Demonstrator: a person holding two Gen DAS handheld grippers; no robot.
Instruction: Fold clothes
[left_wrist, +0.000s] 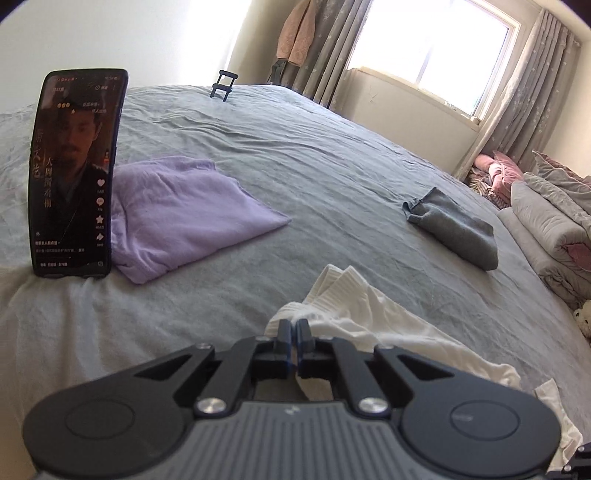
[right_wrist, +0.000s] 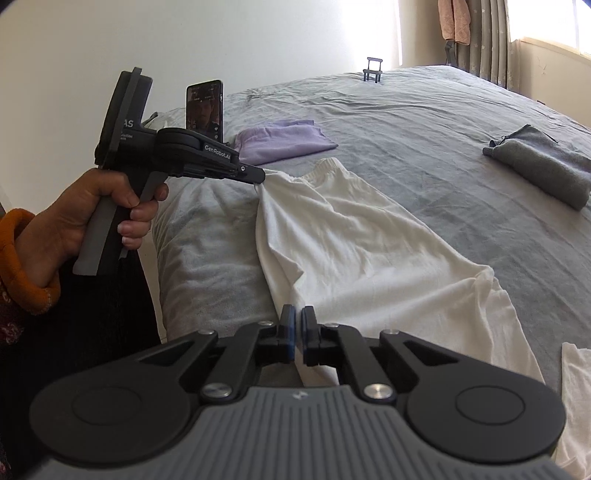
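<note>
A white garment (right_wrist: 369, 251) lies stretched along the near edge of the grey bed (right_wrist: 424, 122); it also shows in the left wrist view (left_wrist: 369, 314). My left gripper (left_wrist: 294, 326) is shut on the garment's ribbed end near the waistband, and it also shows from the side in the right wrist view (right_wrist: 258, 176). My right gripper (right_wrist: 298, 315) is shut on the garment's other end at the bed's near edge. A folded lilac garment (left_wrist: 184, 214) and a folded grey garment (left_wrist: 454, 229) lie further back on the bed.
A phone (left_wrist: 74, 173) stands upright on the bed's left with a video playing. A small black stand (left_wrist: 223, 85) sits at the far edge. Rolled bedding (left_wrist: 550, 229) is piled at the right. A window (left_wrist: 436, 48) with curtains is behind.
</note>
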